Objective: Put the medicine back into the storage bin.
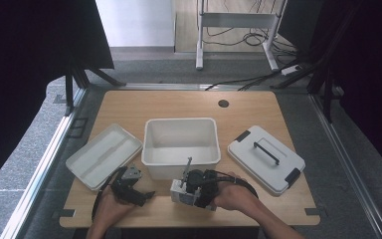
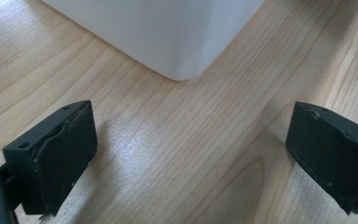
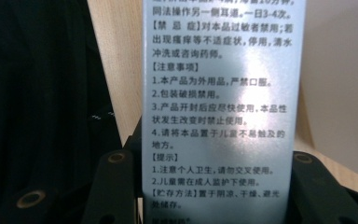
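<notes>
A small silver-white box (image 1: 175,192) with printed text is held just above the table's front edge, close in front of the white bin (image 1: 179,121). My right gripper (image 1: 186,191) is shut on it. In the right gripper view the box (image 3: 219,93) stands upright between the two black fingers (image 3: 112,186), which press on its sides; my right gripper (image 3: 219,191) has dark cloth to its left. My left gripper (image 1: 140,192) rests low at the front left, open with nothing between its jaws. In the left gripper view it (image 2: 186,144) faces a corner of the bin (image 2: 168,32) over bare wood.
A shallow white lid (image 1: 104,154) lies left of the bin. A white lid with a black handle and clips (image 1: 266,159) lies at the right. A cable hole (image 1: 223,103) sits at the back of the wooden table (image 1: 129,104). Dark curtains flank the table.
</notes>
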### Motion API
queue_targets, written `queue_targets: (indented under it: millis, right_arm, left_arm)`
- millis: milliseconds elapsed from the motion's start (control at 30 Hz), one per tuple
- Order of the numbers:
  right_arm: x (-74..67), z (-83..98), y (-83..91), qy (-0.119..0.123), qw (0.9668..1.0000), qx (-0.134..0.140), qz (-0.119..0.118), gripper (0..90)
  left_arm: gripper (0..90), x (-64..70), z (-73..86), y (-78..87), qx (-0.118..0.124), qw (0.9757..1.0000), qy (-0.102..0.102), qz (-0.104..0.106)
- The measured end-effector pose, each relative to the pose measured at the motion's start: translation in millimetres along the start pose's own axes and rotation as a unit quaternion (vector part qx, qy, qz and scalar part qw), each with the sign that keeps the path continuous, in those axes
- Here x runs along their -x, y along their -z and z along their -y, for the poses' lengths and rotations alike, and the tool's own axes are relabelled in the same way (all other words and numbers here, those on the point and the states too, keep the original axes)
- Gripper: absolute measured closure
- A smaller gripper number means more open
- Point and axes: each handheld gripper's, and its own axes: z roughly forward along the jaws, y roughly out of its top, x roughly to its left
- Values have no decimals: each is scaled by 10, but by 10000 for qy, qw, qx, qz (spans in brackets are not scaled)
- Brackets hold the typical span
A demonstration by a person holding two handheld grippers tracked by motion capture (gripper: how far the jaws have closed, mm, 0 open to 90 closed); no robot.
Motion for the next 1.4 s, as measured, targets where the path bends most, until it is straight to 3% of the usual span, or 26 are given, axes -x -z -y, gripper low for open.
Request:
queue_targets:
  millis: [500,900,1167,1400]
  right_arm:
    - [132,-115,619,-19,9999,147,0,559]
    - [402,-299,1109,-220,9984,446,252,562]
    - [715,-441,1190,-556,9957,517,536,562]
    - [978,-575,1052,-833,9926,488,742,562]
  left_arm:
    - [20,2,0,-2,14,10000,17,-3]
    - [20,3,0,-2,18,10000,28,-3]
    - [20,2,0,-1,16,10000,21,-2]
    - [21,2,1,-2,15,10000,15,-7]
